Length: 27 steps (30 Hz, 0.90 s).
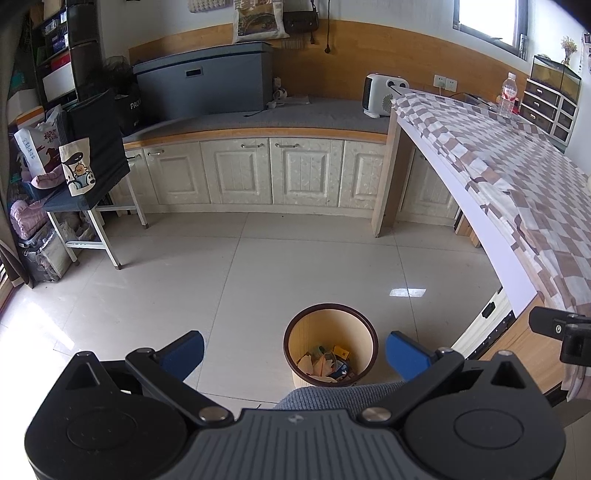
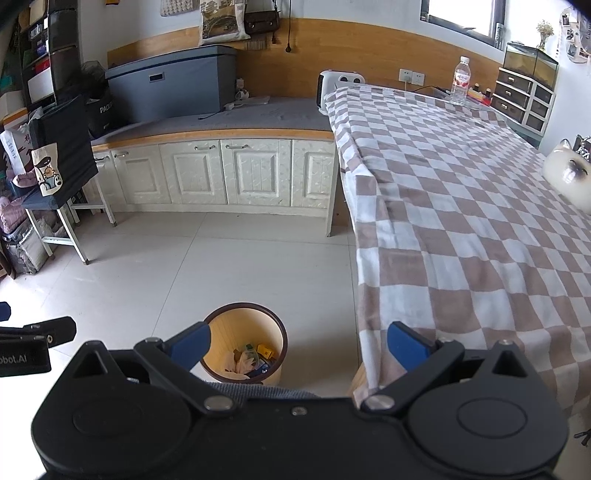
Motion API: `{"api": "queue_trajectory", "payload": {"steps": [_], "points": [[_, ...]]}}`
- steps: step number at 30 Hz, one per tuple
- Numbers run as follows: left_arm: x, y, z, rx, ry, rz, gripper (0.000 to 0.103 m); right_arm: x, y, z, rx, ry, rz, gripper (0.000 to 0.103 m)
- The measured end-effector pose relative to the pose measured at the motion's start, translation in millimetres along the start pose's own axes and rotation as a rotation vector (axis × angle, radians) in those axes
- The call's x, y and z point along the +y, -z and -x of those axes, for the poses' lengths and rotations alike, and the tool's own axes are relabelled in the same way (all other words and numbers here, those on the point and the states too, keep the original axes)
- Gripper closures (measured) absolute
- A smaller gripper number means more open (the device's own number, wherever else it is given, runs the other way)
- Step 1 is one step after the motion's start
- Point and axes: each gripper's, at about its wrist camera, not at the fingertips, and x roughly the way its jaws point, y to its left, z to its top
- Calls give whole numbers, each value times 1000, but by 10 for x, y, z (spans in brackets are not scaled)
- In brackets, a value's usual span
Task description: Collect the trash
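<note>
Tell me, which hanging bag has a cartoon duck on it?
The small cream tote hanging off the dark chair at the left. The wall tote shows a scenic print, and the brown bag beside it is plain.

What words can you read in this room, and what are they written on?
"PAC", cut off: black bag on the counter.
"obot.AI", cut off: left gripper as the right wrist view shows it.
Too blurred to read: red label on the water bottle.
Too blurred to read: characters on the hanging tote bag.
Too blurred to read: blue characters on the white paper bag.
</note>
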Motion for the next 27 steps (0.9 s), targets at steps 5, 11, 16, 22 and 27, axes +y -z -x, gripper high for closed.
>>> {"api": "queue_trajectory", "payload": {"steps": [5,11,16,22,27], "points": [[-1,2,1,-1,0,0,0,-1,1,3,-2,1,-1,0],[-3,-1,-3,-1,0,-1,0,-1,-5,8,-2,0,-2,0],[4,-40,15,-7,-2,0,0,5,-16,23,-7,3,-4,0],[14,-107,40,-13,-1,-1,0,27,-28,52,-13,7,-10,0],[-5,-67,50,-15,-2,-1,0,23,-30,54,-14,8,-10,0]]}}
